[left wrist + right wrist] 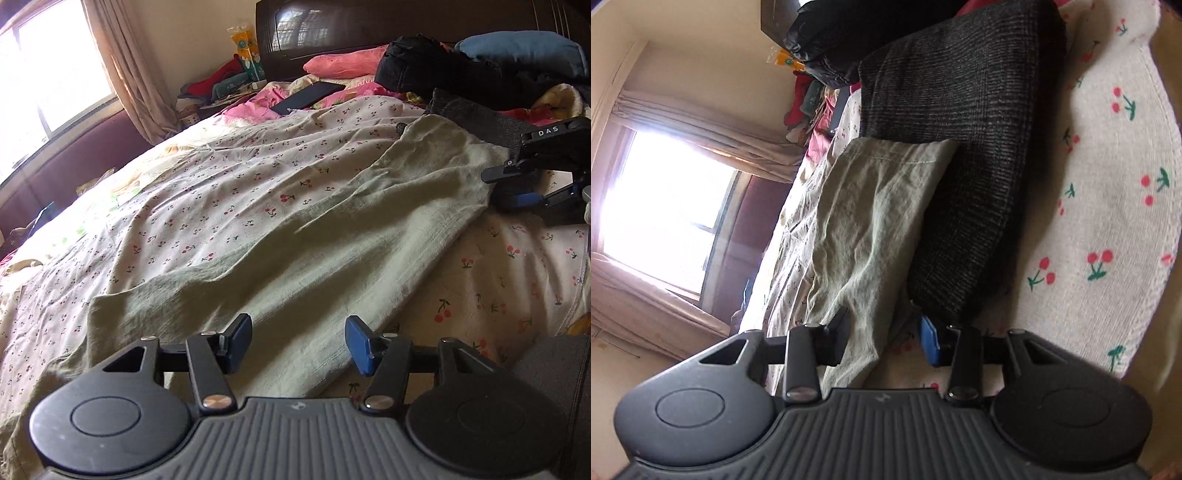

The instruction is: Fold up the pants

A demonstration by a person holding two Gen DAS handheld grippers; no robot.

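Left claw (298,341) released, hovering over pants (295,240) near end; right claw (882,341) agape, straddling far edge; pants flat on bed (498,280); I judge fabric light, limp, wrinkle-prone; pinch hem corners.

Cherry-print sheet (229,192) covers the bed; dark headboard (332,29) at the far end; pink pillow (343,61) and blue pillow (524,48) against it; black bag (413,62) between them; tablet (308,96) flat on pink bedding; grey checked cloth (964,155) lying on the sheet; bright window (48,81) with beige curtain (125,70); red and green clothes (221,83) piled in the corner; yellow packet (245,44) above them.
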